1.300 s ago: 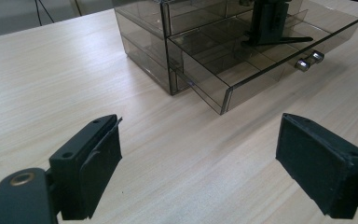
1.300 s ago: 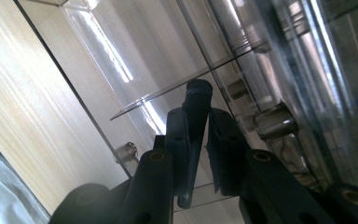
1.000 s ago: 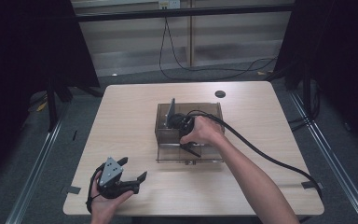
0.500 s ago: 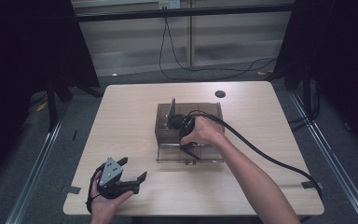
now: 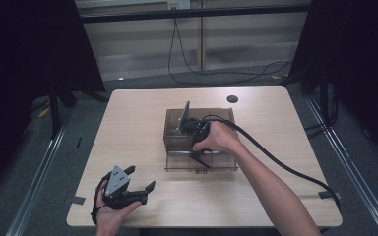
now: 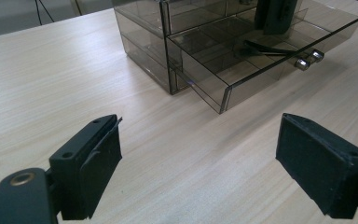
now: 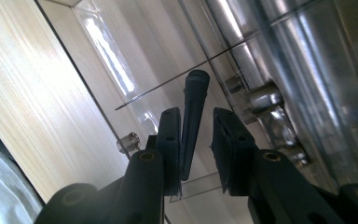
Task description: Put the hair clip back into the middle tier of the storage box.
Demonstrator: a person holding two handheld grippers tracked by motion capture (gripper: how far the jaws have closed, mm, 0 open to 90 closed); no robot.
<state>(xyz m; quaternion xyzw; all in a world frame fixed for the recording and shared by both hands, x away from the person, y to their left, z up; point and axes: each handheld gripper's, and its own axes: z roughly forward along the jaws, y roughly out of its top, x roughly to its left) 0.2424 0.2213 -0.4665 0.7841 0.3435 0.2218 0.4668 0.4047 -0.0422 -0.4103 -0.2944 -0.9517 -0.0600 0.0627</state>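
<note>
We are inspecting right hand-held gripper (image 7: 193, 140) over open drawer (image 6: 261, 60) of smoked acrylic drawer organizer (image 5: 199, 140) at counter (image 5: 142, 128) centre. Jaws are just parting; black pen-like stick (image 7: 192, 116) is standing between, one pad touching, other clear. We are judging release step: next calls for clean lift-out. Left hand-held gripper (image 5: 138, 189) is resting spread near counter front edge.

A pale wooden bench (image 5: 138, 128) with rounded corners stands on a grey floor (image 5: 44, 182). A small dark round hole (image 5: 232, 99) sits near its far edge. Black curtains (image 5: 24, 59) hang at left and right. Beyond the far side is a light panelled wall (image 5: 128, 44), crossed by a dark horizontal bar (image 5: 128, 17), with black cables (image 5: 216, 73) trailing down to the floor. Metal rails (image 5: 39, 172) run along both sides.
</note>
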